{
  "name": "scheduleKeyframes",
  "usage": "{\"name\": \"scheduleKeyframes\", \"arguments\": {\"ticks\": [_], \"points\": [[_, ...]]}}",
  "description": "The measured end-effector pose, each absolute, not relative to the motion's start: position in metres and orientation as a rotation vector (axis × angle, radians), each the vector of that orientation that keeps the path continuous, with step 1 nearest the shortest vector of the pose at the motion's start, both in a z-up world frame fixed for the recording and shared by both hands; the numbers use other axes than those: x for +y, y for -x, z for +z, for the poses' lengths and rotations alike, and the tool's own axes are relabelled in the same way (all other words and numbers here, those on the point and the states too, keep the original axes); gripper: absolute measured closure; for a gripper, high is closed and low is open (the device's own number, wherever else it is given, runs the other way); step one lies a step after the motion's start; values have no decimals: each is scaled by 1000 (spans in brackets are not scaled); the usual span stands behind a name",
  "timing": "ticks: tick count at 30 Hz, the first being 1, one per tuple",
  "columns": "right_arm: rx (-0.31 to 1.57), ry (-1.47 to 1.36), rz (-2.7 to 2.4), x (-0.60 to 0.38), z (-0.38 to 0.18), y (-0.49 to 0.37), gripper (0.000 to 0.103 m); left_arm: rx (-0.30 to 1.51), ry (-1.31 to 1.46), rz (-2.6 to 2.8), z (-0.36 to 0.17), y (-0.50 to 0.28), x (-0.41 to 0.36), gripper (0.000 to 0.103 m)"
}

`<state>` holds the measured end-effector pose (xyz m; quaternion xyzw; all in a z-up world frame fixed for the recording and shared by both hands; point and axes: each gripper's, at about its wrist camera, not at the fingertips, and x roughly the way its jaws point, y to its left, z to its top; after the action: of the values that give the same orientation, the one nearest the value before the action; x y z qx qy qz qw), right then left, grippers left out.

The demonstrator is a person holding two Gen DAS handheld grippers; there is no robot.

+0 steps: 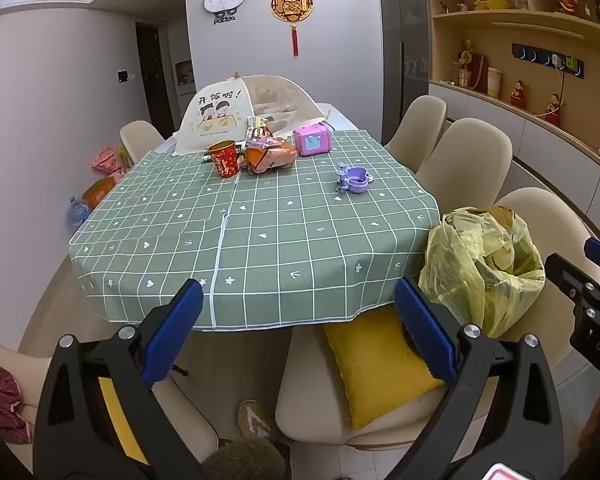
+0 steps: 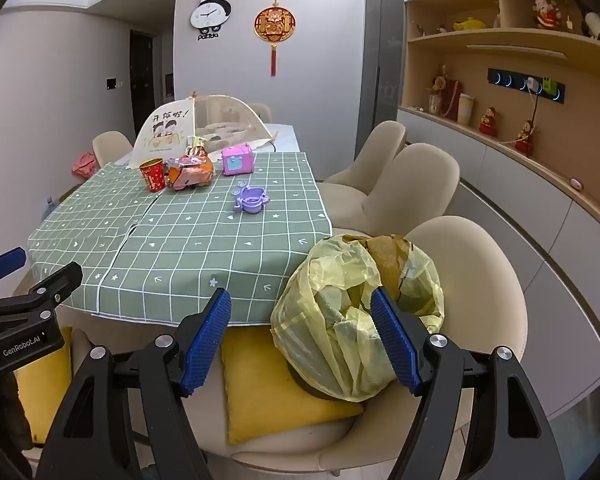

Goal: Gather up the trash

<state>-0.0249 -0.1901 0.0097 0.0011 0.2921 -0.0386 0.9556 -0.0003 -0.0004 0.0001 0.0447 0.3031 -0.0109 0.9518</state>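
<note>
**Hand-held grippers held spread before the surface**

Both hand-held grippers are held off the near edge of the surface (image 1: 260, 216), pointed level across it toward the far wall. The left hand-held gripper (image 1: 300, 328) is seen with its blue-padded fingers (image 1: 172, 332) spread wide and nothing between them; a cream chair with a yellow cushion (image 1: 372, 368) lies below and ahead of it. The right hand-held gripper (image 2: 300, 340) is likewise spread and empty, and is held just to the right of the left one, whose black body is seen at the left border of the right wrist view.

A yellow trash bag (image 2: 352, 320), its mouth open, is set on the chair directly ahead of the right hand-held gripper, partly behind its right finger. Far ahead of both, across the green checked cloth, a red paper cup (image 1: 225, 158) is stood upright, with crumpled orange snack wrappers (image 1: 270, 154) just to its right. A pink toy box (image 1: 311, 140) and a purple toy (image 1: 354, 178) are placed further right, well apart from the wrappers.
</note>
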Motion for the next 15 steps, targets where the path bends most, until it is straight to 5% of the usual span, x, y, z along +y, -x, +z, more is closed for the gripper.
{"name": "scheduleKeyframes", "arguments": {"ticks": [15], "points": [[594,-4,-77,-190,7,28,34,605,-93,-19,1,3,-2,11]]}}
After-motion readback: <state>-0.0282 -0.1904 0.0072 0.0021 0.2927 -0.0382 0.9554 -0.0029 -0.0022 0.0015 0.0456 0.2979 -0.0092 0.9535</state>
